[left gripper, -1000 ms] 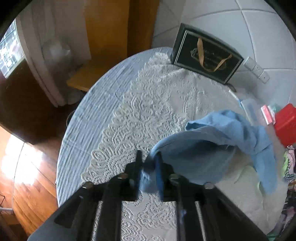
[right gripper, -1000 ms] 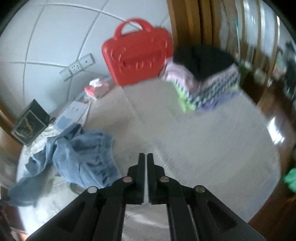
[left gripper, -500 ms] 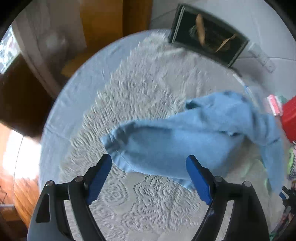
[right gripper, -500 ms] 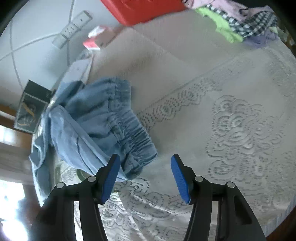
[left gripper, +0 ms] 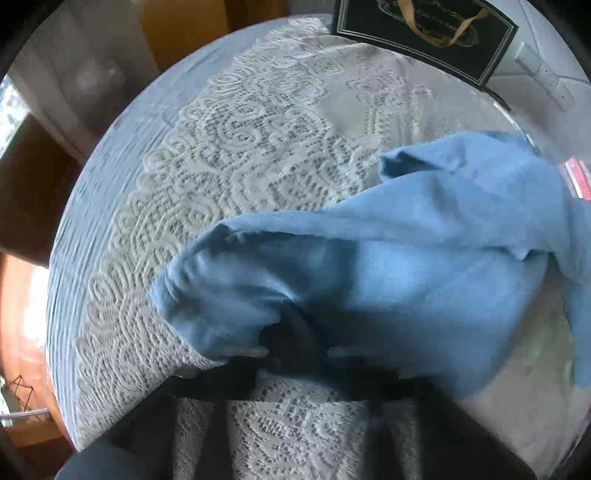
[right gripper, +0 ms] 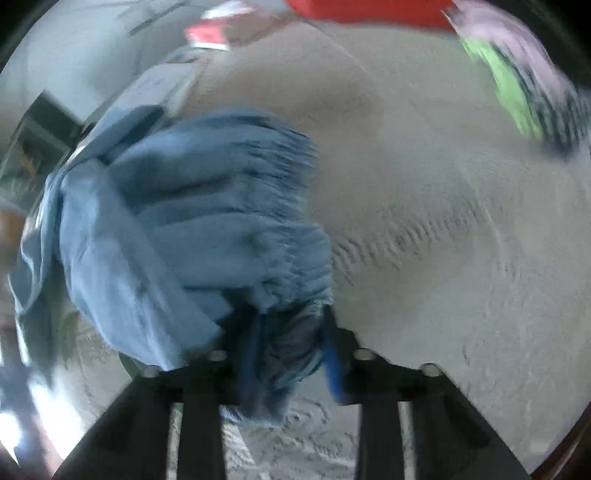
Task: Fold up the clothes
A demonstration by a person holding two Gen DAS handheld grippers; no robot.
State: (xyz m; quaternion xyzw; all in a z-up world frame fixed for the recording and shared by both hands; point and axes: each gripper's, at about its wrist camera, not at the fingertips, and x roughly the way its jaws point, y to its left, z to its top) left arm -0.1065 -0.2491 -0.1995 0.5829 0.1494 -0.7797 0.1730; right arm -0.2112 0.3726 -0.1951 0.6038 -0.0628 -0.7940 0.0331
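Note:
Crumpled blue shorts (left gripper: 388, 266) with a gathered elastic waistband lie on the lace tablecloth (left gripper: 258, 140). In the left wrist view my left gripper (left gripper: 297, 332) is down at the near edge of the cloth; the fabric drapes over its fingertips and hides them. In the right wrist view the shorts (right gripper: 192, 221) bunch at the left, and my right gripper (right gripper: 291, 354) has its jaws closing around the waistband end, blue pads (right gripper: 332, 362) on each side of the fabric. The frame is blurred by motion.
A black gift bag (left gripper: 424, 33) stands at the table's far edge by a wall socket (left gripper: 535, 62). A red case (right gripper: 369, 14), a pink packet (right gripper: 207, 35) and a pile of mixed clothes (right gripper: 524, 81) sit at the far right. The round table's edge (left gripper: 85, 206) drops to wooden floor.
Both grippers opened half a second ago, the left having let go of the cloth. Now both have pushed forward into the shorts and the jaws have narrowed around the fabric.

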